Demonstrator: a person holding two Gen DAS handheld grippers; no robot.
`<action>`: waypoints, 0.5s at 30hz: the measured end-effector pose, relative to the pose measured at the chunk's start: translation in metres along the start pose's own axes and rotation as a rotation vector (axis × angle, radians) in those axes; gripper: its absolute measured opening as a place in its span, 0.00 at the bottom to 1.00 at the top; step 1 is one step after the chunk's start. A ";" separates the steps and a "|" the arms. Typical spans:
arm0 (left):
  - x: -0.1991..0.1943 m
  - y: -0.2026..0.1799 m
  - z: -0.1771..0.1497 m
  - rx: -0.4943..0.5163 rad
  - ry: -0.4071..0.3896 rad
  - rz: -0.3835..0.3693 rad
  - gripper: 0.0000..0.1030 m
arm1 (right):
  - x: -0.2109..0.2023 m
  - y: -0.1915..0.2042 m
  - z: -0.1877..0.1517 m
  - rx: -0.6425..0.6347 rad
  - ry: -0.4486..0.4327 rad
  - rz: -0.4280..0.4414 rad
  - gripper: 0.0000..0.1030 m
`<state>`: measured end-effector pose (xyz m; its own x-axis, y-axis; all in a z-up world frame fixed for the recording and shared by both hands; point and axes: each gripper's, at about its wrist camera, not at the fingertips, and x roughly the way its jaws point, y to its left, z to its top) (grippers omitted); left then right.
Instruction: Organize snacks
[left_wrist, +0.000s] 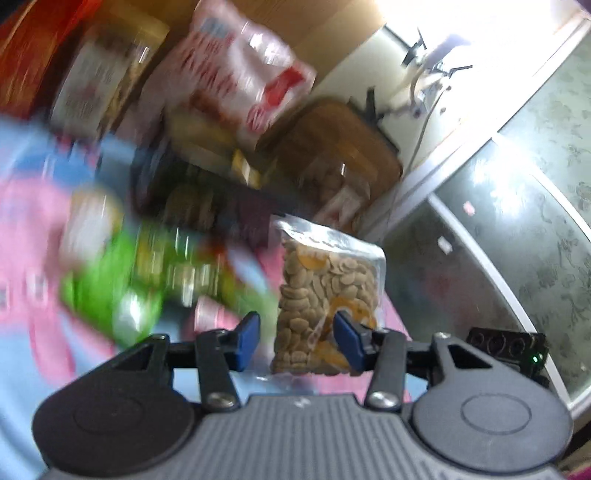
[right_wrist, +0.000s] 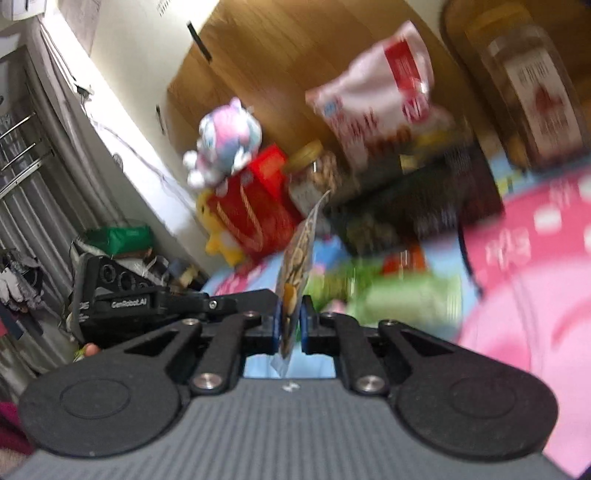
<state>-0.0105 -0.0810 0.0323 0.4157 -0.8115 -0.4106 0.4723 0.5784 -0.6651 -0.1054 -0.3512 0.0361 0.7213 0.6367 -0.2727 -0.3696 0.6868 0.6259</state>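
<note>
Pink-and-blue cartoon cloth (right_wrist: 524, 280) covers the tabletop, with wood panelling behind; both views are motion-blurred.

Right tool (right_wrist: 291, 326): blue pads pressed together on the lower edge of a clear bag of nuts (right_wrist: 297, 254), which it pinches edge-on and holds up off the cloth. Left tool (left_wrist: 295, 338): fingers spread, one pad on either side of the same bag (left_wrist: 325, 291) — in the left wrist view the bag hangs upright between them, but whether either pad touches it I cannot tell.

Outward from the tools: a green snack pack (left_wrist: 110, 288) lies on the cloth just beyond, then a dark tray-like box (right_wrist: 417, 206) holding blurred items. Behind it stand a white-and-red bag (right_wrist: 380, 96), a nut jar with yellow lid (right_wrist: 314, 173), a red box (right_wrist: 251, 210) with a plush toy (right_wrist: 225, 140) on top, and a tall labelled jar (right_wrist: 535, 92).

Judged step: carrying the nut bag — possibly a hand-over between tools — toward the group at the back. Next move calls for picking a free slot, probably in the dark box, lowering the bag without knocking the jars, then releasing.
</note>
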 end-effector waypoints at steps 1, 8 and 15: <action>0.004 -0.002 0.013 0.012 -0.024 0.014 0.43 | 0.005 0.000 0.009 -0.007 -0.016 -0.001 0.12; 0.050 0.007 0.091 0.028 -0.147 0.140 0.43 | 0.067 -0.032 0.079 0.018 -0.087 -0.033 0.12; 0.089 0.031 0.122 -0.014 -0.179 0.261 0.43 | 0.113 -0.068 0.102 0.077 -0.085 -0.055 0.14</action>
<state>0.1359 -0.1250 0.0518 0.6525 -0.6076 -0.4528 0.3215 0.7631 -0.5606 0.0611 -0.3618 0.0374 0.7877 0.5644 -0.2471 -0.2846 0.6890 0.6666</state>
